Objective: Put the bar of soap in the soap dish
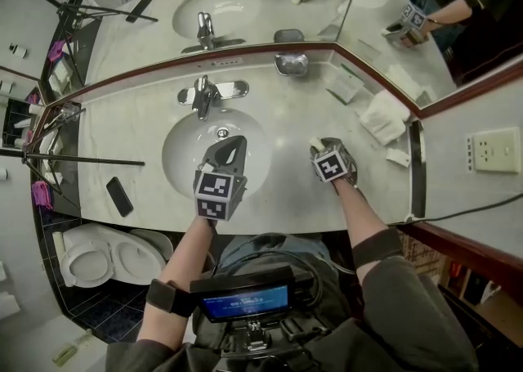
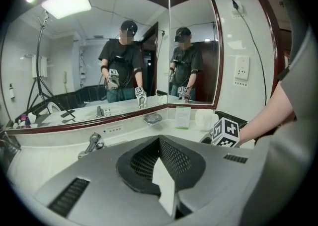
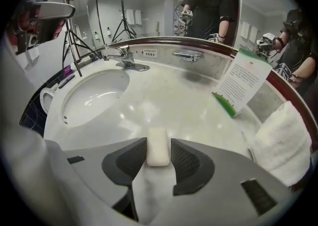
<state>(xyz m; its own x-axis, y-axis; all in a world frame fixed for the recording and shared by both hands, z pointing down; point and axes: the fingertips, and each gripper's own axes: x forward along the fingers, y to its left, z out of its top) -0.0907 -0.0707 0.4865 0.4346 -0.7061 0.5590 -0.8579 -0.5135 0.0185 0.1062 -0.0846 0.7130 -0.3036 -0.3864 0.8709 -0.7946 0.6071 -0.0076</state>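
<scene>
Closest to the lens: right gripper (image 3: 159, 145), jaws parted, with the bar of soap (image 3: 158, 153) framed between them. The soap is seen lying flat on the counter (image 3: 169, 106), its long side running along the jaws. A thin gap is made out on at least one side, so no firm pinch is judged yet. In the head view the same gripper (image 1: 320, 148) is pointed steeply down at the soap (image 1: 315, 144), just right of the sink (image 1: 184, 162).

Left gripper (image 2: 160, 143): jaws closed together, nothing held. In the head view it (image 1: 231, 150) is held over the sink bowl and is judged idle.

Soap dish (image 1: 292, 63): set against the foot of the mirror, behind the sink and well apart from the soap. It appears empty, though its inside is not clearly shown. It is also noted in the left gripper view (image 2: 152, 118).

Also on the counter: faucet (image 1: 203, 94), printed card (image 3: 246, 78) and folded towel (image 1: 384, 117), both to the right of the dish.

Progress: early. The soap is straddled, not lifted. Left to do, by judgement: jaws closed on the soap, soap raised, carried back to the dish, released there.
</scene>
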